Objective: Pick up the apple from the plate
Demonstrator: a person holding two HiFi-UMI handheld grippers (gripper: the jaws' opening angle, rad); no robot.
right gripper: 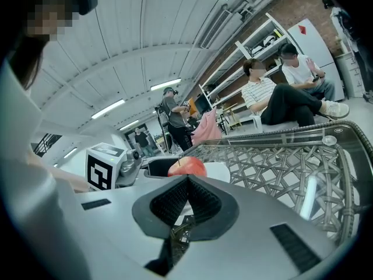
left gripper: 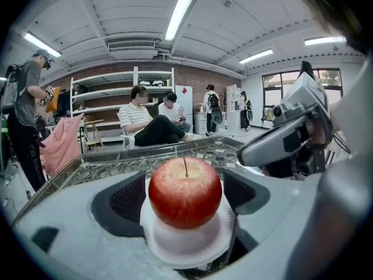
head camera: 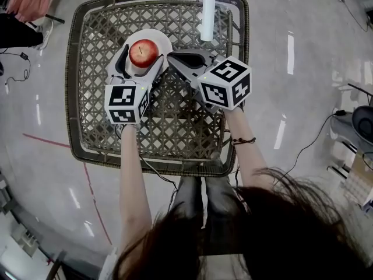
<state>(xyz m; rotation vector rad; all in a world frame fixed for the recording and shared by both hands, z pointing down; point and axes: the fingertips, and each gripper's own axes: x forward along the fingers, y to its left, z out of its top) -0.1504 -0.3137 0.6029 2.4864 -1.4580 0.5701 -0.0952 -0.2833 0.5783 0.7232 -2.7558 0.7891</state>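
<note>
Left tongs (head camera: pixel 141 63) spread wide either side of the apple (left gripper: pixel 185 191), no squeeze yet, it's sitting on the plate (head camera: pixel 165 41). Right tongs (right gripper: pixel 187 197) clenched, empty. Grab + lift left imo.

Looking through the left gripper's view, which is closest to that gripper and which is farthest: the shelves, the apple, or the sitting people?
1. Apple, right between the jaws.
2. Sitting people, past the table, left of middle.
3. Shelves, behind them by the wall.
</note>
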